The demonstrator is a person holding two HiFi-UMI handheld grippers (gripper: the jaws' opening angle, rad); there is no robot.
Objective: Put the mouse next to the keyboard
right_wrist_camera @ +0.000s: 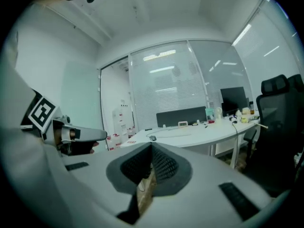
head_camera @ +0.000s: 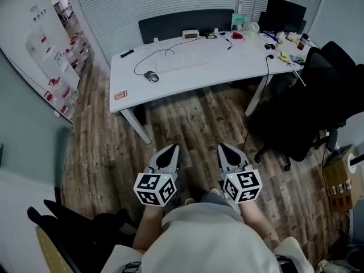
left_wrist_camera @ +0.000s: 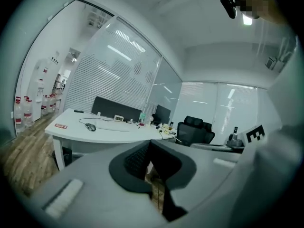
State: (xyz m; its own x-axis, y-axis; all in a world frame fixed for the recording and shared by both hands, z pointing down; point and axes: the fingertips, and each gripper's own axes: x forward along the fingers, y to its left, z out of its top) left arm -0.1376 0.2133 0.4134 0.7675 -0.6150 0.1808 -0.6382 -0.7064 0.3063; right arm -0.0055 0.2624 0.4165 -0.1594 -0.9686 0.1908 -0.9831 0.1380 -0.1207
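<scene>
Where smooth white desk [head_camera: 193, 79] curves, oval grey mouse [head_camera: 151, 76] lies.

**An office with a desk and swivel chairs**

A long white desk [head_camera: 216, 67] stands at the far side on a wood-look floor [head_camera: 187, 124]. It carries a keyboard [head_camera: 181, 61], a mouse [head_camera: 151, 76], cables [head_camera: 149, 57] and, at its far right end, a dark monitor [head_camera: 285, 13]. Black swivel chairs [head_camera: 318, 101] crowd the right. Glass walls with slatted blinds [head_camera: 165, 1] close off the room behind the desk.
</scene>
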